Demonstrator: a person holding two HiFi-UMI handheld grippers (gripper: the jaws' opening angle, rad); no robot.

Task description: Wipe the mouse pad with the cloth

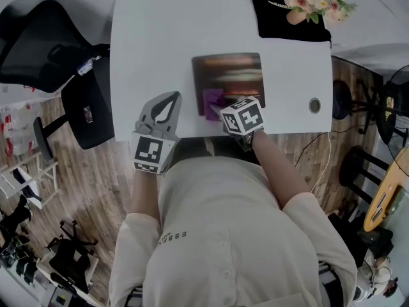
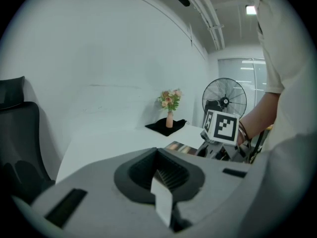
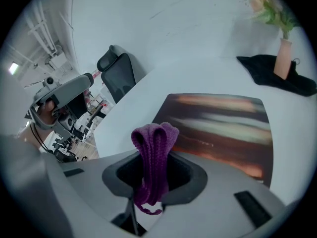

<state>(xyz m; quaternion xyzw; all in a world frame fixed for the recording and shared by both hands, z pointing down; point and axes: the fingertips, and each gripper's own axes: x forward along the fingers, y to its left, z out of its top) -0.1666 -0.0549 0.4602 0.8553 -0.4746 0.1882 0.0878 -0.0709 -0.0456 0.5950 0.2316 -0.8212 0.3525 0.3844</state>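
The cloth (image 3: 153, 152), purple and knitted, is pinched in the right tongs (image 3: 151, 182), which are closed on a doubled fold of it. A loop bulges out past their tips and a loose end trails back behind them. It looks soft, light and limp, so it will likely bunch up instead of spreading; a grip low on the fold, with more fabric left free in front, should wipe better.

The mouse pad (image 3: 223, 128) lies flat on the white worktop (image 1: 153, 37), just ahead of and below the right tongs. In the head view the cloth is at the pad's near left corner. The pad seems thin and flexible, and it may slide on the smooth worktop under a sideways stroke.

The left tongs (image 1: 174, 98) are closed with nothing between them. They are over the worktop's near edge, with the pad off to their right, well placed to pin that corner. Far beyond the right tongs a small vase of flowers (image 3: 283, 53) stands on a black mat (image 3: 277, 81).
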